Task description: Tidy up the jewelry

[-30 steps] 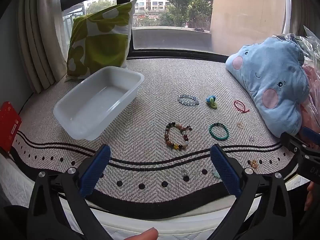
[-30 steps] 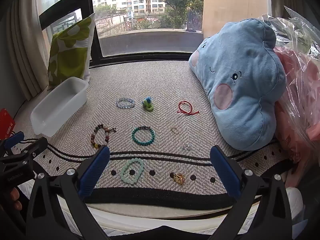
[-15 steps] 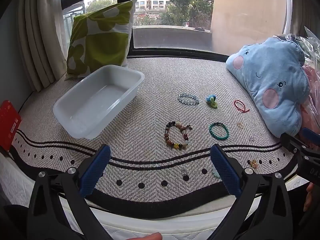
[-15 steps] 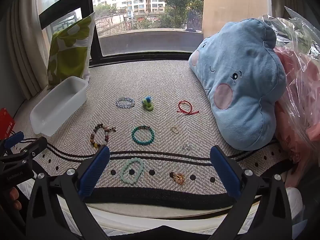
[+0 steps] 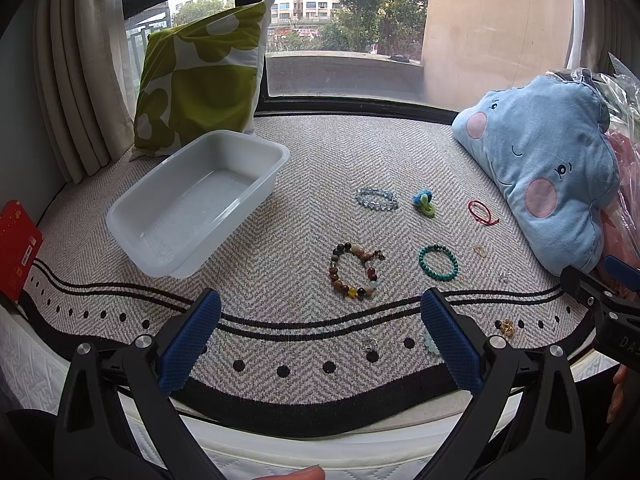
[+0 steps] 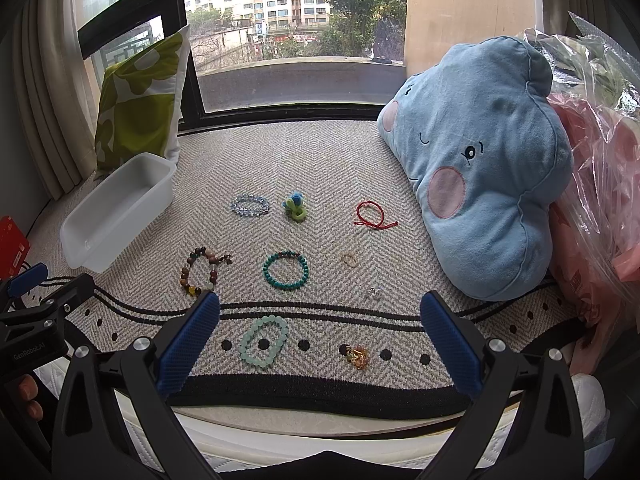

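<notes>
A herringbone mat [image 5: 320, 152] carries a white tub [image 5: 196, 204]. Right of the tub lie a mixed-bead bracelet [image 5: 356, 270], a turquoise bracelet [image 5: 438, 262], a red cord [image 5: 480, 212] and a cloud pillow [image 5: 544, 184].

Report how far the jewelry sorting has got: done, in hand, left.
Done: nothing; the white bin is empty.
In hand: nothing. The left gripper and right gripper are both open above the mat's near edge.
Left: everything, including the multicolour bead bracelet, turquoise bracelet, pale green bracelet, red cord and smaller pieces.
</notes>
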{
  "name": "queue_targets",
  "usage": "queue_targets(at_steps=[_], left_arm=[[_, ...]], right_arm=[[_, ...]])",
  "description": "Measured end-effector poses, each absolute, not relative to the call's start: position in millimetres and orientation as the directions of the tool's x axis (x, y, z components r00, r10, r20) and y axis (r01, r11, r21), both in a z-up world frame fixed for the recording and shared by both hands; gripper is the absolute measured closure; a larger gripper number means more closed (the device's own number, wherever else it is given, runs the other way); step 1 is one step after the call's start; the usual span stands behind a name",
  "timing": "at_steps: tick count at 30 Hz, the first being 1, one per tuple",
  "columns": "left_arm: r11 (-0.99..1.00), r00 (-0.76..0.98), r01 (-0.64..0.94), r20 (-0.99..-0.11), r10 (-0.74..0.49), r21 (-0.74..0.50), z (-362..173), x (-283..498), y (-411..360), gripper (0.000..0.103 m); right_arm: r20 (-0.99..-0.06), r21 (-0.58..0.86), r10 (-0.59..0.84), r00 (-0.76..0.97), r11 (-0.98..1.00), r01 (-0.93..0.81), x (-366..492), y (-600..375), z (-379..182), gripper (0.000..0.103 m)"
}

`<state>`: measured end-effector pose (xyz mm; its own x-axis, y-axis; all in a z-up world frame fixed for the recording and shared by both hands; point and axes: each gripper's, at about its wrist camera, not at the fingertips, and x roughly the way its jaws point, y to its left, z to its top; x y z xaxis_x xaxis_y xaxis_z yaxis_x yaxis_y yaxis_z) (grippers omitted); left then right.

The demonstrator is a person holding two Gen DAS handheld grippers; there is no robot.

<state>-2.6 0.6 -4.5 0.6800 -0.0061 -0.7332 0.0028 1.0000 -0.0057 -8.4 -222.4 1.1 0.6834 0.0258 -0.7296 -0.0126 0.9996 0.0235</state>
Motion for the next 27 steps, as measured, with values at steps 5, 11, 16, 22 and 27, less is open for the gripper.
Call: queue_targets(at_steps=[5,11,16,22,27], left_arm=[[1.0,0.679,0.002,-0.734,-0.006,-0.006,-3.7,-1.9,0.6,0.005],[1.0,0.679,0.002,-0.734,-0.006,-0.006,-3.7,-1.9,0.6,0.005],[1.0,0.678,0.002,-0.735,-0.005,-0.006,-4.5,-2.4,0.9,0.005],[1.0,0.677,0.006,-0.736,-0.009,-0.008,-5.3,-4.0,2.8,0.005],[1.0,0.673,0.008,-0.739,-0.011,-0.008,-8.5,-2.9,1.7,0.005]], right_arm=[[-0.73,0.024,0.026,0.683,1.0,-0.012,-8.4,-222.5,1.0,0.003],[-0.73,0.024,0.026,0.683,1.0,-0.013,-8.3,-222.6,0.8,0.003],[-0.73,0.024,0.026,0.683,1.0,-0.012,-8.4,-222.6,0.5,0.003],[-0.73,0.024,0.027,0.683,1.0,-0.013,-8.5,-222.5,0.5,0.003],[-0.73,0.024,0.026,0.683,1.0,-0.012,-8.5,-222.4,0.7,0.003]])
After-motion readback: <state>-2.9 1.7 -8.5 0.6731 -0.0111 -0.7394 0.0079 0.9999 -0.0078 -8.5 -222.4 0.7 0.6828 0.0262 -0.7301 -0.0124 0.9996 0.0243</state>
